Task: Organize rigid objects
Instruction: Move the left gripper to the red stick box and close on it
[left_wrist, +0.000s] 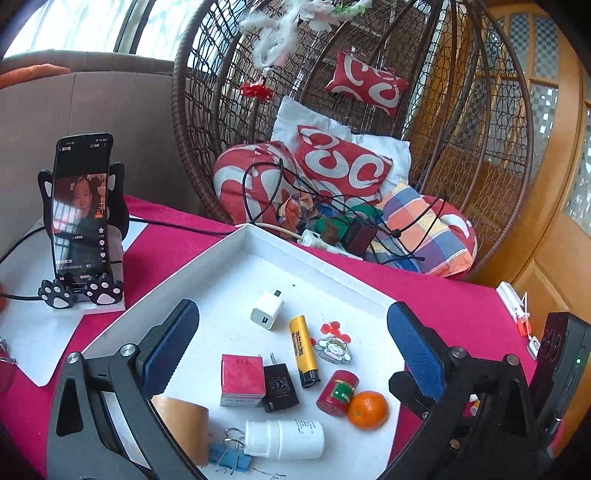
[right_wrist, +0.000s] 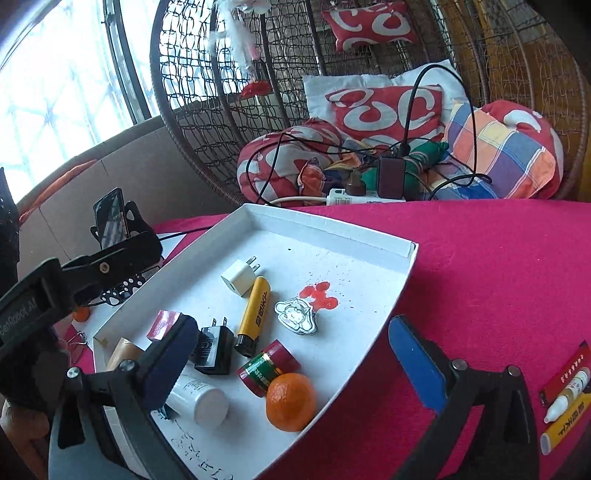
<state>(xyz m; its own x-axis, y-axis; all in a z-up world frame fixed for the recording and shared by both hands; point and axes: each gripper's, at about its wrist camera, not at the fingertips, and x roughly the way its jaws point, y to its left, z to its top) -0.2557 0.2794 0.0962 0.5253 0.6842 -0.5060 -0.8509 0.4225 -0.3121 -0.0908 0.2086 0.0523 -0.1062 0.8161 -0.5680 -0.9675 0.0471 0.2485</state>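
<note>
A white tray on the pink table holds a white charger, a yellow lighter, a cartoon badge, a red box, a black charger, a red can, an orange, a white bottle, a blue binder clip and a tape roll. My left gripper is open and empty above the tray. My right gripper is open and empty over the tray's near right edge; the orange lies between its fingers.
A phone on a paw stand stands left of the tray. A wicker chair with cushions, cables and a power strip is behind the table. A small dropper bottle and a second yellow lighter lie on the pink cloth at right.
</note>
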